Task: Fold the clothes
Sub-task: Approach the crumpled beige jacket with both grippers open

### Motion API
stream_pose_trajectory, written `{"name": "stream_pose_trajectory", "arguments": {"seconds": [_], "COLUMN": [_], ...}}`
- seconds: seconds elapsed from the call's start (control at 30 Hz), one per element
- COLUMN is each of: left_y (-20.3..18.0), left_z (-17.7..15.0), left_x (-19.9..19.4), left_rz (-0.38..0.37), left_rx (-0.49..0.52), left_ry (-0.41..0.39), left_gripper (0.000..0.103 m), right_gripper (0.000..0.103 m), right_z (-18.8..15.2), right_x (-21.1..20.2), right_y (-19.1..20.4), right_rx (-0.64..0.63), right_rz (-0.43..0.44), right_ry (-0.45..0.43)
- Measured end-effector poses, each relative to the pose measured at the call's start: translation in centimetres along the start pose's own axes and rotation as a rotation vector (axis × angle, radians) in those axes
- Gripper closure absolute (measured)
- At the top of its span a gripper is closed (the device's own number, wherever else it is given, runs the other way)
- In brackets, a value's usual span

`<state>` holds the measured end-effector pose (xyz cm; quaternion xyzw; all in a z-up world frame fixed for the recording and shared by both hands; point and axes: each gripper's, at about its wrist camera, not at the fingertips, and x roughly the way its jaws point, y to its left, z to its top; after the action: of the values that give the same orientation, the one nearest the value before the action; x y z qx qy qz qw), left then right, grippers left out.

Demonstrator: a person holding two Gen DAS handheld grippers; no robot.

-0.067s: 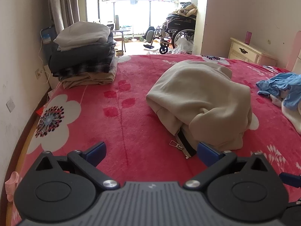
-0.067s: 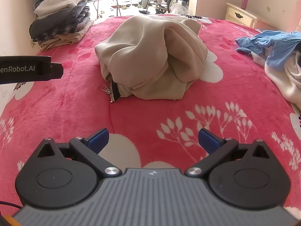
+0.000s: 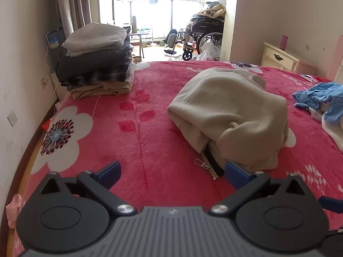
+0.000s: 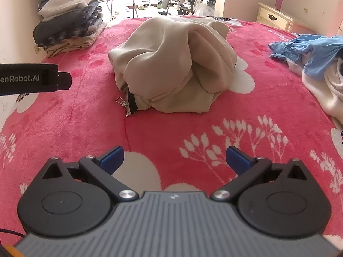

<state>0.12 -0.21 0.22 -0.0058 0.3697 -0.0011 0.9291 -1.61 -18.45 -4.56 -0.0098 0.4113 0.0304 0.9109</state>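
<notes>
A crumpled beige zip jacket (image 3: 231,115) (image 4: 171,64) lies in a heap on the pink flowered bedspread (image 3: 128,132) (image 4: 171,132); its black zipper end (image 3: 211,162) (image 4: 130,105) sticks out at the near side. My left gripper (image 3: 172,171) hovers open just short of the heap, its right pad close to the zipper, nothing between its fingers. My right gripper (image 4: 174,158) is open too, further back from the jacket over bare bedspread. The side of the left gripper (image 4: 32,79) shows at the left edge of the right wrist view.
A stack of folded clothes (image 3: 96,62) (image 4: 68,21) sits at the bed's far left corner by the wall. Loose blue and white garments (image 3: 321,102) (image 4: 310,55) lie at the right. Beyond the bed stand a nightstand (image 3: 285,60) and a wheelchair (image 3: 203,34).
</notes>
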Motion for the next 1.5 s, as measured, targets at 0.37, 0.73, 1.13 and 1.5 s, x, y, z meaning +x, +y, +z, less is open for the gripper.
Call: {"name": "stream_pose_trajectory", "arguments": {"seconds": [0.37,0.73,1.13,1.5], "left_y": [1.3,1.1,1.8,1.4], "left_z": [-1.4,-2.7,-2.5,-2.0], "left_x": [1.1,1.6,0.9,0.9], "left_rz": [-0.031,-0.05,-0.014,-0.016], "left_rx": [-0.013,-0.015,-0.06,-0.02], "left_ry": [0.01,0.018,-0.018,0.007], "left_gripper": [0.0,0.0,0.0,0.0], "right_gripper": [0.001,0.001,0.001,0.001], "right_z": [-0.1,-0.1,-0.1,-0.1], "right_x": [-0.3,-0.2,0.0,-0.1], "right_y": [0.1,-0.1,-0.2,-0.4], "right_rx": [0.004,0.008,0.0,0.009], "right_rz": [-0.017,-0.029,-0.04,-0.045], "right_ry": [-0.015,-0.027,-0.026,-0.019]}}
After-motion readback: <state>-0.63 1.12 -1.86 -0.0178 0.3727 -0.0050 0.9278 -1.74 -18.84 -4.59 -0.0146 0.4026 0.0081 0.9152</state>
